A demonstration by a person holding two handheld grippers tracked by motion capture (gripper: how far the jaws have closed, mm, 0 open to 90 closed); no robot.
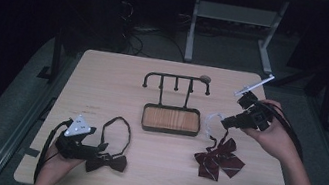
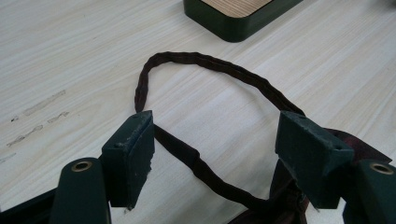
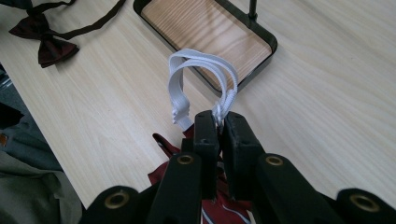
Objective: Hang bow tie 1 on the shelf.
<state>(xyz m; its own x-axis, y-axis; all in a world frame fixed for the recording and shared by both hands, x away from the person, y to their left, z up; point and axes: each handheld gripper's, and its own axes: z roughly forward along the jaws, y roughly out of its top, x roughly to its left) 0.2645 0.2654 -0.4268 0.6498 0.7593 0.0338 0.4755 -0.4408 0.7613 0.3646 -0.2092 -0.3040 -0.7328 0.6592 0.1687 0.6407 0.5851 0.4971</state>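
A dark brown bow tie (image 1: 107, 161) with a looped strap (image 2: 205, 63) lies at the table's front left. My left gripper (image 1: 101, 148) is open over it, its pads either side of the strap without touching. A red striped bow tie (image 1: 218, 160) hangs partly lifted at the right. Its white elastic band (image 3: 201, 74) is pinched between the pads of my right gripper (image 3: 219, 123), which is shut on it above the table. A dark hook rack with a wooden tray base (image 1: 171, 119) stands at the centre.
The rack's bar with several hooks (image 1: 177, 79) rises behind the tray. A person's clothing (image 3: 28, 186) shows past the table's near edge in the right gripper view. Bare tabletop lies between the two bow ties.
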